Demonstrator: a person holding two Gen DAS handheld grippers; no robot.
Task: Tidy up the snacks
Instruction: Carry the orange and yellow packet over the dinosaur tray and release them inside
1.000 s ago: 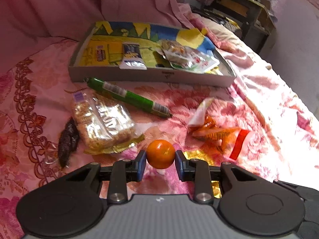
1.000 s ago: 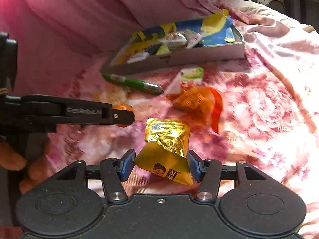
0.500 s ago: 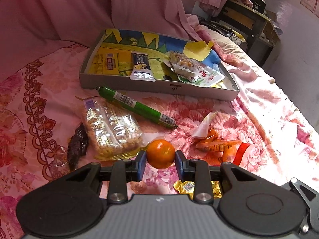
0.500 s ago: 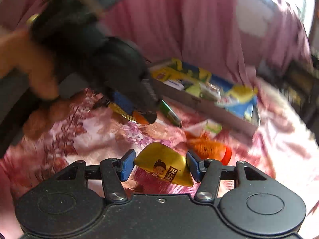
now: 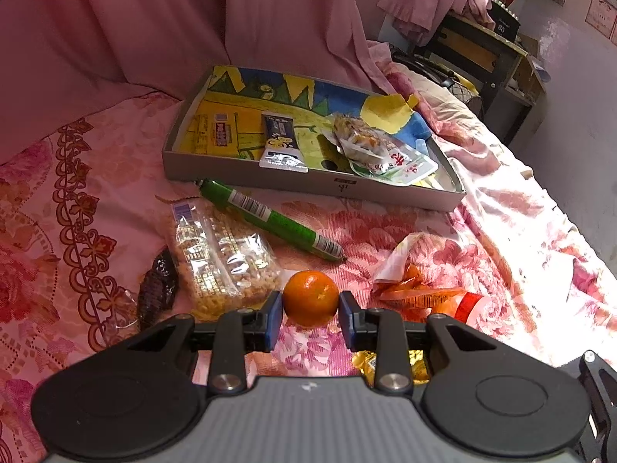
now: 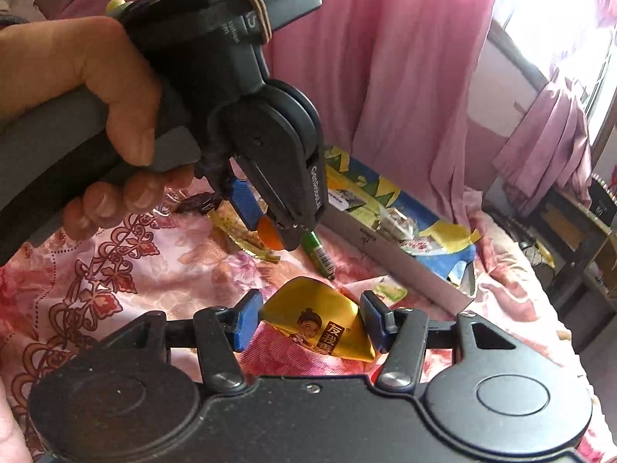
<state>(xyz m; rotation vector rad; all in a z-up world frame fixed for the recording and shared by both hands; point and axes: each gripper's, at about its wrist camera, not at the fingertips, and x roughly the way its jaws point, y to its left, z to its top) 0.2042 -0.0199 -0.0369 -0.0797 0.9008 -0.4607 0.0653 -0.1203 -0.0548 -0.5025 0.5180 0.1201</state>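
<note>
My left tongs (image 5: 311, 306) pinch the tangerine (image 5: 311, 298) between both pads, held above the bed; the box (image 5: 308, 187) lies straight ahead, its long side running across the view, beyond the green sausage stick (image 5: 270, 219). My right tongs (image 6: 311, 323) clamp the gold snack pouch (image 6: 320, 326) (its point aimed up and away). From there, the box (image 6: 393, 249) lies ahead and rightward, so I judge the left tongs nearer.

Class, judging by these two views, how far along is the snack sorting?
Done: several packets lie in the box. In hand: the left gripper is shut on an orange; the right gripper is shut on a yellow packet. Left on the bedspread: green stick, clear cracker pack, dark packet, orange wrappers.
</note>
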